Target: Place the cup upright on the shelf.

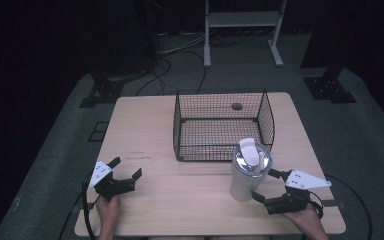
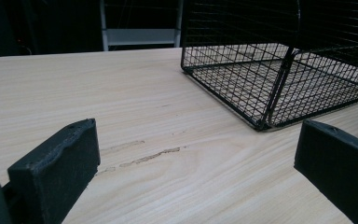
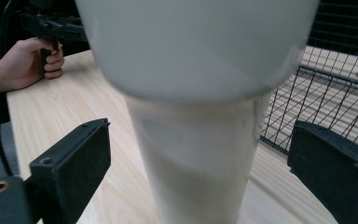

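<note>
A tall white tumbler (image 1: 247, 172) with a clear lid stands upright on the wooden table (image 1: 180, 200), just in front of a black wire basket (image 1: 222, 125). My right gripper (image 1: 266, 185) is open beside the tumbler's right side, its jaws spread on either side of the narrow lower body (image 3: 196, 172) without touching it. My left gripper (image 1: 126, 169) rests open at the table's front left, nothing between its jaws (image 2: 196, 172). The wire basket (image 2: 279, 74) lies ahead and to the right of it, empty.
The table has a round hole (image 1: 237, 106) under the basket's far side. Beyond the table stand a white metal frame (image 1: 242, 25) and dark stands with cables on the grey floor. The person's left hand (image 3: 37, 60) appears far off in the right gripper view.
</note>
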`<state>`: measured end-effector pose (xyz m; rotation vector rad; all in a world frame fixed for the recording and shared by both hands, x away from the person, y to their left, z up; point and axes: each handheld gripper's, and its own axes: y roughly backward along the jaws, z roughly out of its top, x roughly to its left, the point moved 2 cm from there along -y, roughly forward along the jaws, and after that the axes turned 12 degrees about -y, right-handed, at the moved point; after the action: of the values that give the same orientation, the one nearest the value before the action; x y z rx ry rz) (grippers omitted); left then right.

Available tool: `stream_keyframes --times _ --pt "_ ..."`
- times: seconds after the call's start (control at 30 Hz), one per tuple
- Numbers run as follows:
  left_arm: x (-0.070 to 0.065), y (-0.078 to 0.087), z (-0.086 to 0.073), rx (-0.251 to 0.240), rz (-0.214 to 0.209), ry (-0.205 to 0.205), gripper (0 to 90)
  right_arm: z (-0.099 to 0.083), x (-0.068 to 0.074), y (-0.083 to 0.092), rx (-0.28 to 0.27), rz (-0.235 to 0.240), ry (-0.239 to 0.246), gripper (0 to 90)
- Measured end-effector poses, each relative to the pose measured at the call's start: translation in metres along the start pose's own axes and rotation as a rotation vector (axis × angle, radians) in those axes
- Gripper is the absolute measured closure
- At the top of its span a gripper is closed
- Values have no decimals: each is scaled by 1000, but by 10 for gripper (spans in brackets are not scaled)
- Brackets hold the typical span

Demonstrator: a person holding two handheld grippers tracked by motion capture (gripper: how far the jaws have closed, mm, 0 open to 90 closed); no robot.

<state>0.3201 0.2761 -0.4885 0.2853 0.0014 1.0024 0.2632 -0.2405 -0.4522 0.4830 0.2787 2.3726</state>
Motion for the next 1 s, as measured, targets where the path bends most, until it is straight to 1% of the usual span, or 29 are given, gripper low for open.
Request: stream_keyframes --times 0.1,0.13,0.23,0.27,0.3,0.33,0.4,0.53,0.83,1.0 --pt "0 0 0 -1 -1 7 0 2 0 -8 -6 -2 0 54" --pt "0 0 0 -1 -1 7 0 2 0 -8 -6 -2 0 54" --pt "1 1 0 -1 -3 8 0 3 2 -18 0 10 6 54" --pt "1 1 0 -1 -3 9 0 3 2 -18 0 10 6 54" --pt "1 1 0 -2 -2 9 0 3 4 -22 -2 9 19 45" --pt "1 1 0 -2 -2 9 0 3 4 -22 -2 9 19 45" --pt "1 1 0 -6 -1 12 0 4 5 -28 -7 -4 32 41" --pt "2 1 0 -10 -1 14 0 5 6 -33 -15 -6 33 41" --pt "2 1 0 -12 -3 20 0 7 5 -41 -39 -16 57 57" --pt "2 1 0 -13 -3 20 0 7 5 -43 -49 -17 53 79"
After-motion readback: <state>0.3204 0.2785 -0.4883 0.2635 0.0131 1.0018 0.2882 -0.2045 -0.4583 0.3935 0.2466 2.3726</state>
